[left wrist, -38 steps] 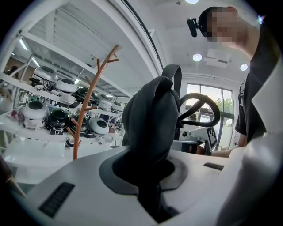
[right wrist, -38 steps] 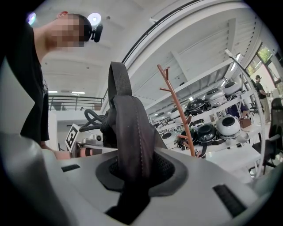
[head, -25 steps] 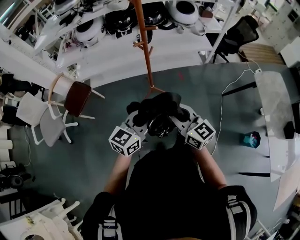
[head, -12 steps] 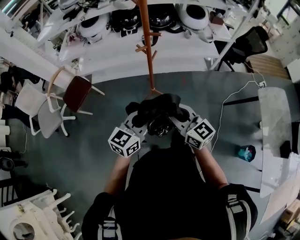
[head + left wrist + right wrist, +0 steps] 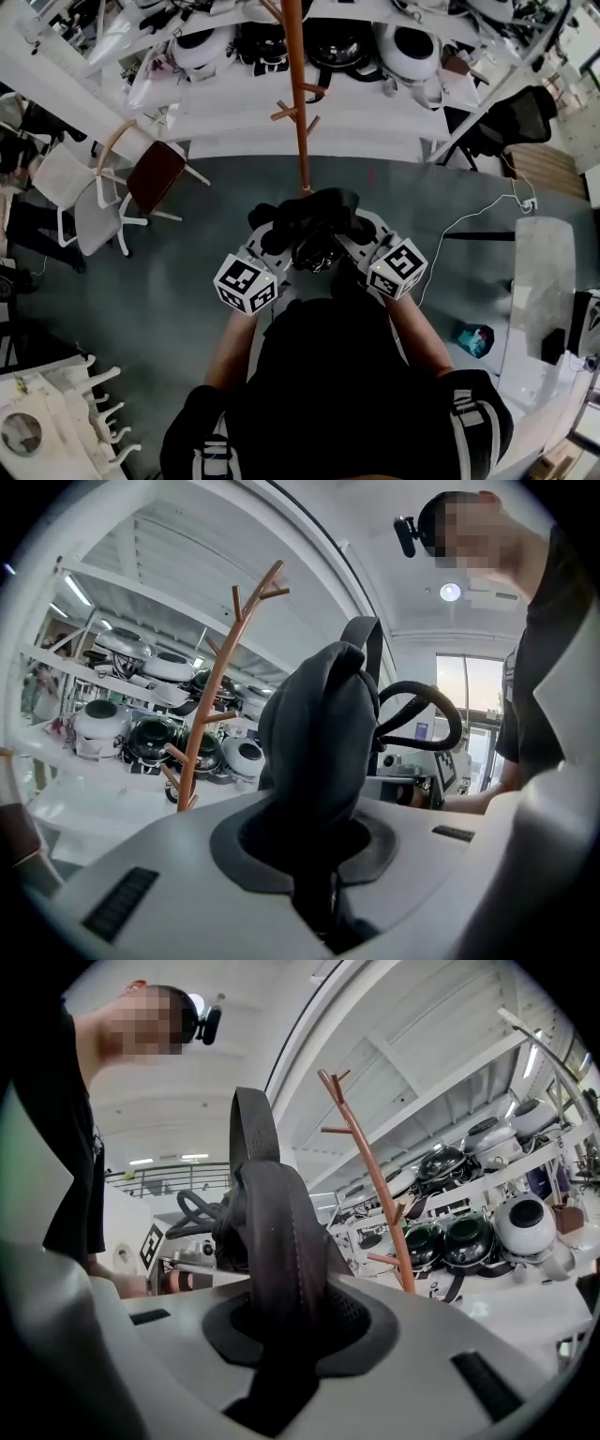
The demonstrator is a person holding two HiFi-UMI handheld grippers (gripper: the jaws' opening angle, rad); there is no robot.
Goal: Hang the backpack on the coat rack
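- Backpack [image 5: 309, 230], black and bunched, hangs between the two grippers just in front of the person's chest. It is off the floor [image 5: 141, 281] and not yet on the rack.
- Left gripper [image 5: 319, 860] is clenched on a thick fold of the bag; in its own view dark cloth fills the gap between the jaws.
- Right gripper [image 5: 281, 1335] is likewise clamped, on a stitched strap or edge that rises straight out of its jaws.
- Webbing loop [image 5: 248, 1124] stands up above the bag's top. It looks like the part to drop over a peg, so it is best left upright and free, not folded under a grip.
- Coat rack [image 5: 300, 150], a reddish-brown pole with short upslanting pegs, stands just beyond the bag, near but not touching it.
- The step in hand looks like the carry toward the rack. To do it well, the person would raise both grippers together and level, so the loop clears a peg [image 5: 284, 113], then lower it over the tip.
- Neither grip should loosen before the peg bears the weight. Letting one side go early would likely swing the bag against the pole.
- White shelving [image 5: 375, 103] holding round black and white devices lies behind the rack, so the reach should stop short of it.
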